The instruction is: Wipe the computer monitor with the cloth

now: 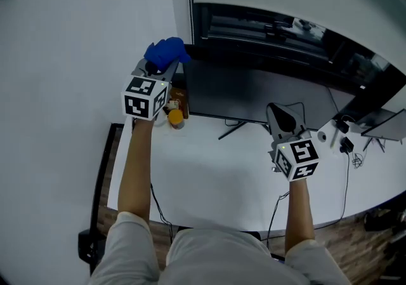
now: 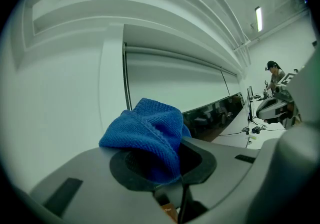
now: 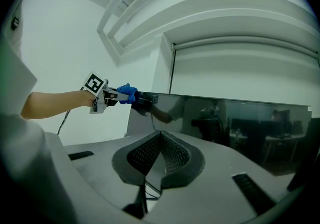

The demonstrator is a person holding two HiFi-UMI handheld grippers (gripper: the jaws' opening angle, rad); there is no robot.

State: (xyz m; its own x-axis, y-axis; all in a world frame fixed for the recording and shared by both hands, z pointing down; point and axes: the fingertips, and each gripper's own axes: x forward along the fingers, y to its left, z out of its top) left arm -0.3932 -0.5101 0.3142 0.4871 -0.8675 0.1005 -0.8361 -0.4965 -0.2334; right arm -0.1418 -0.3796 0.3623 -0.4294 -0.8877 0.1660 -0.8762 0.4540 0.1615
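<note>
- Cloth [image 2: 150,133], blue and bunched, is clamped between the fingers of my left gripper [image 2: 167,165], with most of it spilling out over the tips.
- I see that gripper raised at the upper left corner of the monitor [image 3: 225,128]. The cloth is right at the dark screen there, but I cannot tell whether it actually touches the glass.
- My right gripper [image 3: 159,155] has its fingers pressed fully together with nothing between them. It hangs above the table [image 1: 209,182], in front of the monitor's lower edge.
- The monitor stands along the table's far edge, its screen dark and reflective.
- A small yellow-orange object [image 1: 176,116] sits near the table's far left corner, just beside the monitor's lower left corner.
- Black cables [image 1: 347,176] trail across the table's right side toward its near edge.
</note>
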